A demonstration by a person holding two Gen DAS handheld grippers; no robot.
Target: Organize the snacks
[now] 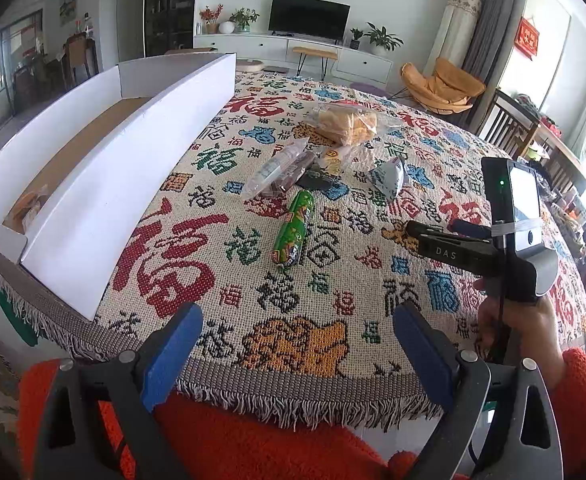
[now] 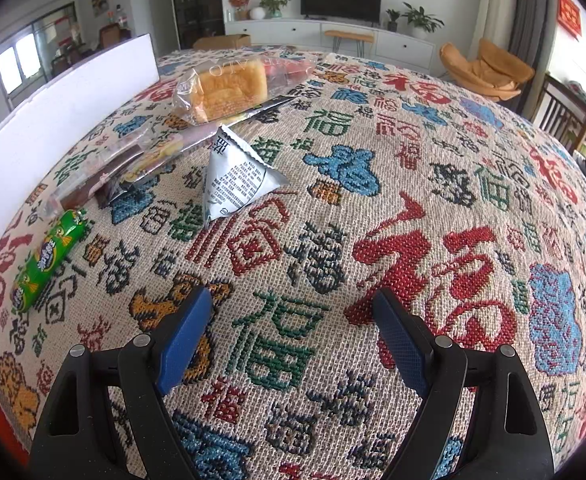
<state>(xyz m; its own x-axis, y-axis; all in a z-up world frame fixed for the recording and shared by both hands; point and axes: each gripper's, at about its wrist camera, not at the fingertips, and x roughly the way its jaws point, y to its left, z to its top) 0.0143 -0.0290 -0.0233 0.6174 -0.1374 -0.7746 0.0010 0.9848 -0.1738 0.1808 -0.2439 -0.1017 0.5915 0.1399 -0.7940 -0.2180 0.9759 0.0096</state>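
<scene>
Woven cloth with coloured characters, carrying loose snacks beside a white cardboard box.

From left to right in the left wrist view: the box is seen lying long and open-topped at the cloth's left edge, with one wrapped snack inside its near end. Just right of it a green sausage stick lies flat, apart from the box. Behind the stick a clear packet of dark pieces and a yellow-labelled packet are overlapped; farther back a wrapped bread is set. A grey triangular pouch stands to their right. The left gripper is held over the near fringe, jaws apart and empty. The right gripper is likewise spread wide over bare cloth, nothing held.
</scene>
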